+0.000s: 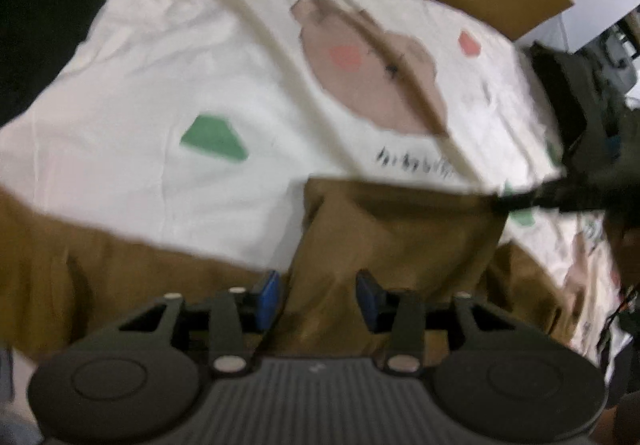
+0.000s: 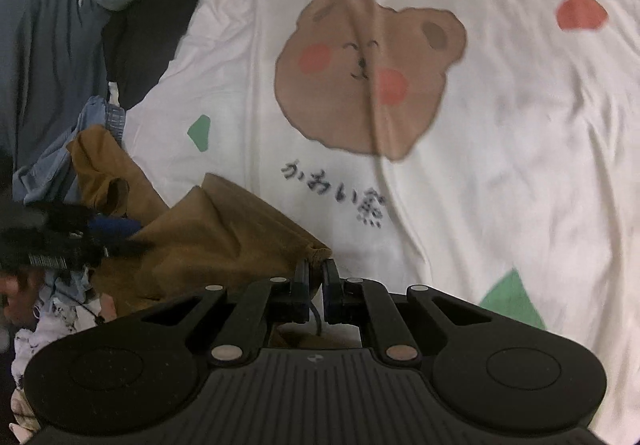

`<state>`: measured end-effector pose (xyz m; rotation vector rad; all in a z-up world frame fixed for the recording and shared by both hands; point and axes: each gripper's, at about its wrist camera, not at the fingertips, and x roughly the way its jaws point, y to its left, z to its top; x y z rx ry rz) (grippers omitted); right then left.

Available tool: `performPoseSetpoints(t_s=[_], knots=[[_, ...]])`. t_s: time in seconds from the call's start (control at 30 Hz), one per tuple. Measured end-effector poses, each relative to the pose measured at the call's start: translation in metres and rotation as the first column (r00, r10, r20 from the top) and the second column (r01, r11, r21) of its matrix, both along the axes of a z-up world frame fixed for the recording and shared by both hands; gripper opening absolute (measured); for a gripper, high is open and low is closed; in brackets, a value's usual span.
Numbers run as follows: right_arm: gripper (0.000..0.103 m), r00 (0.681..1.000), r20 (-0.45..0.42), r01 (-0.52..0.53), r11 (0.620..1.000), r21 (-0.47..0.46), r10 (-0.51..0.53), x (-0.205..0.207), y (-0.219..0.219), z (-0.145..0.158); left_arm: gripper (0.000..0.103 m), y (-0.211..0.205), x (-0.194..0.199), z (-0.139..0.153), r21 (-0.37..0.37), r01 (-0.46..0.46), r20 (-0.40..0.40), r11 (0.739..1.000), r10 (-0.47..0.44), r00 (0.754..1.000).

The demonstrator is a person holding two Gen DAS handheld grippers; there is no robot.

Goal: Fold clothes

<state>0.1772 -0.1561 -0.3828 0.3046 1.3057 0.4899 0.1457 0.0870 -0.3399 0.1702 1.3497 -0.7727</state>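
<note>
Right hand-held gripper (image 2: 316,277) clenched on ribbed hem of brown garment (image 2: 224,229), lying at near edge of bear-print bedsheet (image 2: 500,125); left hand-held gripper (image 1: 316,291) released, straddling cloth; may slip from thin pinch, spoiling fold

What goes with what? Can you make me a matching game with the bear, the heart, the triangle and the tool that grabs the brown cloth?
Things:
1. bear face
2. heart
3. triangle
4. right tool

States:
A. green
B. shut on the brown garment
C. red
D. brown with pink cheeks

Pairs: 1-D, 2-C, 3-A, 4-B
</note>
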Motion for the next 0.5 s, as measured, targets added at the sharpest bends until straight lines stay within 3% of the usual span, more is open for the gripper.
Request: performPoseSetpoints(t_s=[0.2,0.5], knots=[[0.004,0.999,0.013,0.049,0.998,0.049,-0.05,-0.022,-0.007,-0.018,0.045,-0.034,0.024,-0.006,-0.027,0.013,-0.001,1.0,-0.013,1.0],[0.004,0.994,0.025,0.103,0.989,0.103,-0.106,-0.026,-0.015,-0.029,0.043,-0.073,0.036,-0.055,0.063,0.063,-0.053,0.996,-0.06,0.997]])
